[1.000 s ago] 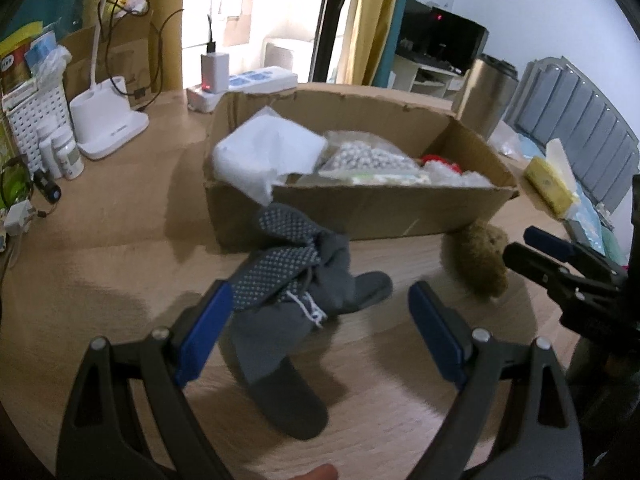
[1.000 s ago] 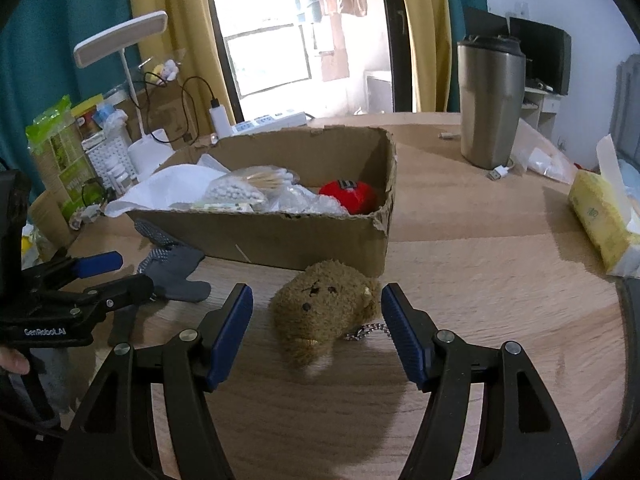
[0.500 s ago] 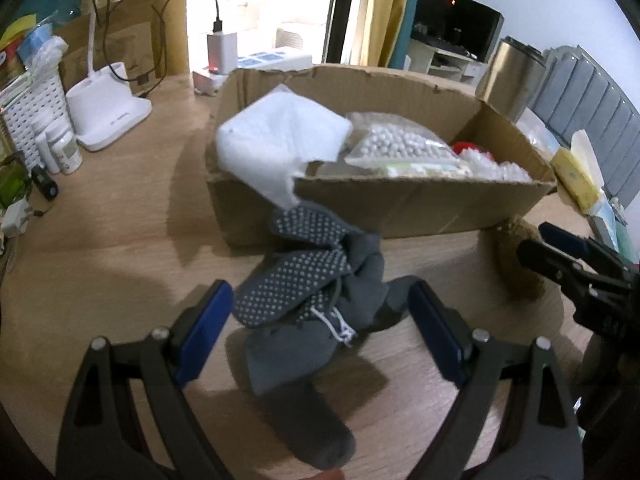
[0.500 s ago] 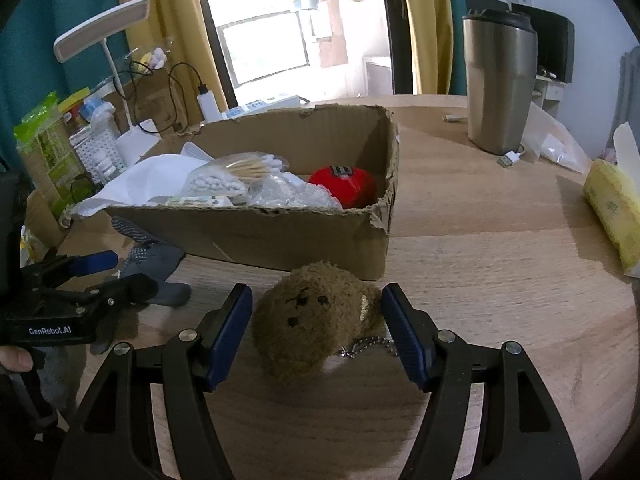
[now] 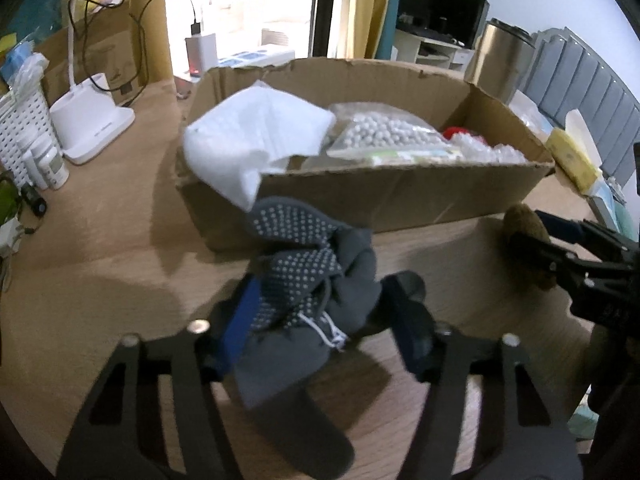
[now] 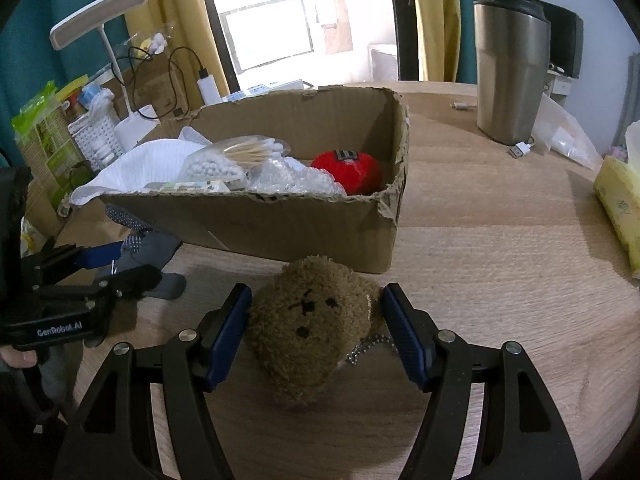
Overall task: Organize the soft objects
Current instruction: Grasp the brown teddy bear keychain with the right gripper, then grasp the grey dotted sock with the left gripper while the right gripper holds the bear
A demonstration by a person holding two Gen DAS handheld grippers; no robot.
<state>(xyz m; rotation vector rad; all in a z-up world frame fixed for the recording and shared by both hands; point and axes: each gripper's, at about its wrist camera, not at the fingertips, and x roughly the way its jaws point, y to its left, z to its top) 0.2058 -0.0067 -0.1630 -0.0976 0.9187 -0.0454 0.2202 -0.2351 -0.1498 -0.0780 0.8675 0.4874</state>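
A pile of grey dotted socks lies on the wooden table in front of a cardboard box. My left gripper has its jaws closing around the socks, both pads at the fabric. A brown plush bear lies in front of the box in the right wrist view. My right gripper straddles the bear; the left pad touches it, the right pad stands just off it. The box holds a white cloth, a bag of white beads and a red soft toy.
A steel tumbler stands at the back right. A yellow tissue pack lies at the right edge. A white desk lamp, a white basket, bottles and cables crowd the left side.
Both grippers moved forward and narrowed. The left jaws came in onto the socks. The right jaws came in around the bear, which now sits deeper between them.
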